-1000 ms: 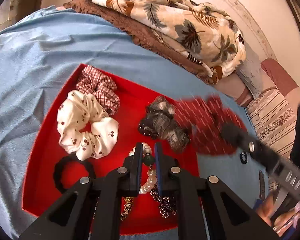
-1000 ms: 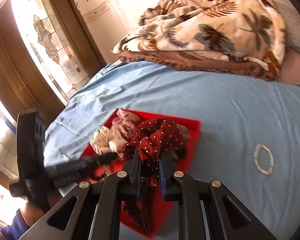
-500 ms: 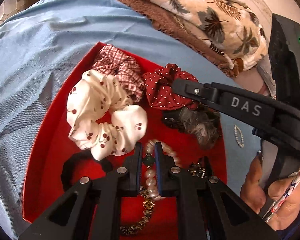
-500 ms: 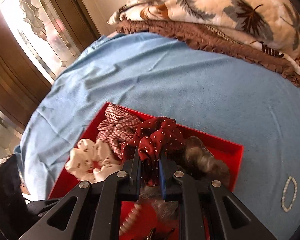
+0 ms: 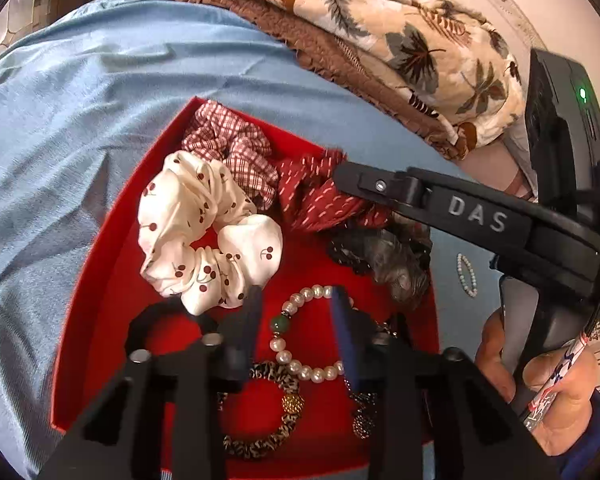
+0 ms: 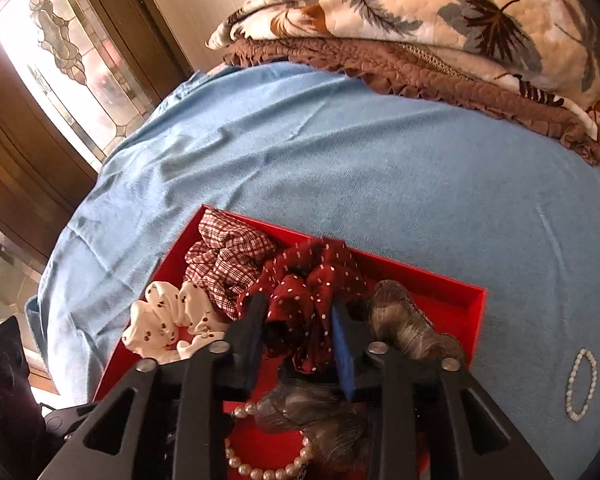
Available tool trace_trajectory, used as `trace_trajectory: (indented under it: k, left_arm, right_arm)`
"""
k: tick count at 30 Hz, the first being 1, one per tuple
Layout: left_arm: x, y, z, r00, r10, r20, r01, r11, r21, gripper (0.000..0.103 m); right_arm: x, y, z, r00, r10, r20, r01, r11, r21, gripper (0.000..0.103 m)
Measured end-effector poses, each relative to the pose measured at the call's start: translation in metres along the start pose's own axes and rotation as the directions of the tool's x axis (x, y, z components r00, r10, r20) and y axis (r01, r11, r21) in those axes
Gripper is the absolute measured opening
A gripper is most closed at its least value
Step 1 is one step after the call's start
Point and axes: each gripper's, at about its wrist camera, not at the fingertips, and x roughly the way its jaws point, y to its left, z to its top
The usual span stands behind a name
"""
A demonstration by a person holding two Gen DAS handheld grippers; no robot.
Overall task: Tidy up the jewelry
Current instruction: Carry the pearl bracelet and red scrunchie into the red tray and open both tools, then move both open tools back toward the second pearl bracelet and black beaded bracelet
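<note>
My left gripper (image 5: 296, 320) hangs low over the red tray (image 5: 100, 280). Its jaws are opening, and the pearl bracelet with a green bead (image 5: 300, 360) lies loose on the tray floor between them. My right gripper (image 6: 296, 324) is over the tray's far side, jaws also opening. The dark red dotted scrunchie (image 6: 312, 288) rests between its fingers, on the other scrunchies. In the left wrist view one right finger (image 5: 380, 188) crosses above that scrunchie (image 5: 312, 200). A small pearl bracelet (image 6: 580, 384) lies outside the tray on the blue sheet.
The tray also holds a white cherry-print scrunchie (image 5: 204, 232), a plaid one (image 5: 228, 140), a grey one (image 5: 392, 260), a black hair tie (image 5: 140, 320) and a leopard-print bracelet (image 5: 260, 440). A folded leaf-print blanket (image 6: 460, 20) lies beyond. A hand (image 5: 560, 392) grips the right tool.
The right gripper carried the dotted scrunchie over the tray and lowered it. Both pairs of jaws, shut before, have now parted from the bracelet and the scrunchie.
</note>
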Motion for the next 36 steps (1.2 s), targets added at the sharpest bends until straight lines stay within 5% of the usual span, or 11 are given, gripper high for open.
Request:
trace_trajectory:
  k: [11,23,36]
  left_arm:
    - [-0.019,-0.009,-0.009,0.991,0.1,0.09,-0.105,0.993,0.053,0.046]
    - [-0.041,-0.028,-0.016,0.923,0.281,0.264,-0.318,0.942,0.11,0.061]
    - [-0.035,-0.045,-0.026,0.895,0.337,0.293,-0.398,0.899,0.182,0.062]
  right_arm:
    - [-0.048,-0.019,-0.014,0.999,-0.018,0.051,0.015,0.998,0.054,0.046]
    - [-0.078,-0.033,-0.06,0.998,-0.059,0.023,0.058,0.998,0.038,0.046]
    - [-0.111,-0.07,-0.105,0.993,-0.11,0.03,0.107,0.989,0.099,0.051]
